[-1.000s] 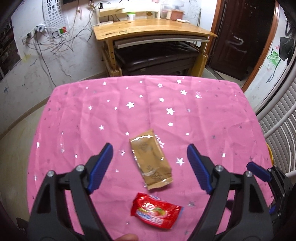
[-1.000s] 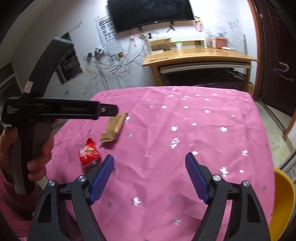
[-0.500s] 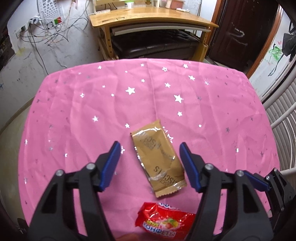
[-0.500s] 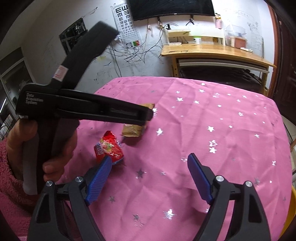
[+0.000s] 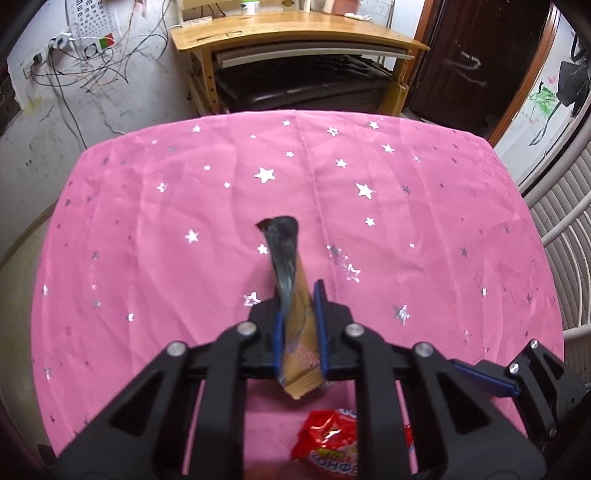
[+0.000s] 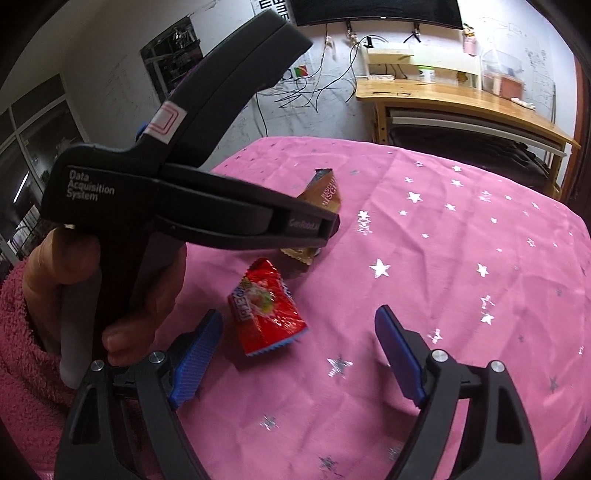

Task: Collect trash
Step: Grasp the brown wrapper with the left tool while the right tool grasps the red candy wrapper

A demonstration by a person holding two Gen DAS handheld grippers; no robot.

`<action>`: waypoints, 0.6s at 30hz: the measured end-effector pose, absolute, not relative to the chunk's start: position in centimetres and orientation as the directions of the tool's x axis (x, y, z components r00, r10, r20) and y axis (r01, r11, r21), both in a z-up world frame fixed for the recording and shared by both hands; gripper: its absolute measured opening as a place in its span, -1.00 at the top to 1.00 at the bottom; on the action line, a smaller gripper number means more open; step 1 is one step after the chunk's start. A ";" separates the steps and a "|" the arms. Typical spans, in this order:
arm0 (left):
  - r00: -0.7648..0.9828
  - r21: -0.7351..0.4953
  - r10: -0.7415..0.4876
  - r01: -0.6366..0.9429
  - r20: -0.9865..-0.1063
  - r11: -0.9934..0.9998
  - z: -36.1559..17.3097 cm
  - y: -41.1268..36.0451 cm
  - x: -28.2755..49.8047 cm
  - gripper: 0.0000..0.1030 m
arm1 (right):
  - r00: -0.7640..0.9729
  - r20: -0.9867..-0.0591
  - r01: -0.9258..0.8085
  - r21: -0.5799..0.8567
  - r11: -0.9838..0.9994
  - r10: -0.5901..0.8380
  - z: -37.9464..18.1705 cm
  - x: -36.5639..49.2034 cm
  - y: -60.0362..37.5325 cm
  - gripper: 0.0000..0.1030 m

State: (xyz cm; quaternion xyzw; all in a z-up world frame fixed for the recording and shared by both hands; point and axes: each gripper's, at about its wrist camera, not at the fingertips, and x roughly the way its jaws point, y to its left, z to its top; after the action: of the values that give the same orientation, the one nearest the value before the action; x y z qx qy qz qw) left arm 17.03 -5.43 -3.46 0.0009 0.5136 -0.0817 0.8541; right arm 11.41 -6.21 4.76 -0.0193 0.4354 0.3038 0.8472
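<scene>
My left gripper (image 5: 298,310) is shut on a gold-brown snack wrapper (image 5: 295,295), which stands folded on edge between the blue pads above the pink tablecloth (image 5: 184,206). In the right wrist view the wrapper (image 6: 327,190) sticks out past the left gripper's black body (image 6: 236,218). A red candy wrapper (image 6: 267,308) lies flat on the cloth just below it, and its top edge shows in the left wrist view (image 5: 328,443). My right gripper (image 6: 299,354) is open and empty, its pads either side of the red wrapper's near end and slightly above it.
A wooden desk (image 5: 295,33) with a dark bench under it stands beyond the table's far edge. White railing (image 5: 565,206) runs along the right side. Loose cables hang on the left wall (image 5: 74,66).
My left gripper has dropped onto the gold wrapper and shut on it, folding it upright. My right gripper has moved left toward the red wrapper and stays open.
</scene>
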 end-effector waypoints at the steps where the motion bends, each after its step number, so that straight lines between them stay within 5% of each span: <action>1: 0.462 -0.086 -0.141 0.140 -0.876 0.987 -3.4 -5.3 17.0 0.79 | 0.431 -0.752 -0.535 0.231 0.813 0.498 4.7 11.5 -5.9 -0.53; 13: 0.491 -0.097 -0.143 0.118 -0.859 0.988 -2.4 -3.1 16.9 0.84 | 0.419 -0.790 -0.570 0.155 0.806 0.449 4.4 12.3 -2.2 -0.53; 18: 0.493 -0.102 -0.144 0.111 -0.858 0.989 -2.4 -3.0 16.7 0.84 | 0.436 -0.805 -0.557 0.109 0.823 0.402 4.2 12.2 -1.8 0.01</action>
State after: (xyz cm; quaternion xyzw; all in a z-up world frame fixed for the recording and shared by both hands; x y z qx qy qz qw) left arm 16.74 -2.96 -2.38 -0.0165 0.4982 -0.0737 0.8638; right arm 12.18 -1.77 4.22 -0.0867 0.4484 0.2843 0.8430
